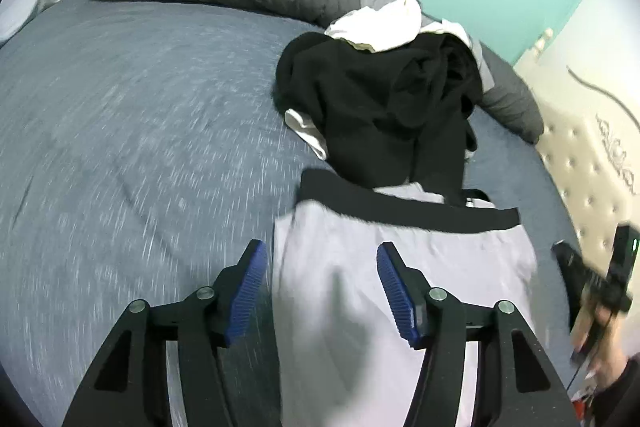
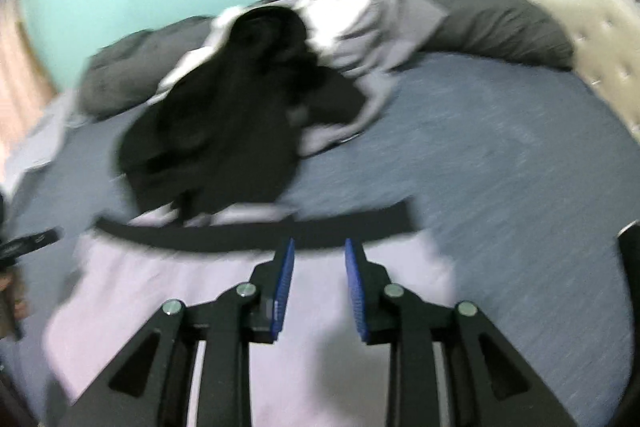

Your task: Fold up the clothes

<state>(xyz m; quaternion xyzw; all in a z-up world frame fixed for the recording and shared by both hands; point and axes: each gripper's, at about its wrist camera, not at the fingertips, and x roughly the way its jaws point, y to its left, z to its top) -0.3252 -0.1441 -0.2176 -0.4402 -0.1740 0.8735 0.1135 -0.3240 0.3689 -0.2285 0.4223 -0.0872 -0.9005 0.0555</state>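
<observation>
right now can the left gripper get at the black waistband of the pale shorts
Probably yes: the left gripper hangs open over the pale shorts, and the black waistband lies just ahead with nothing between; only its far edge meets the black clothes pile.

Pale lilac shorts (image 1: 404,267) with a black waistband, spread flat on the blue bedsheet. Just beyond, touching the waistband: a rumpled heap of black and white clothes (image 1: 384,91) (unfolded, all tangled together).
</observation>
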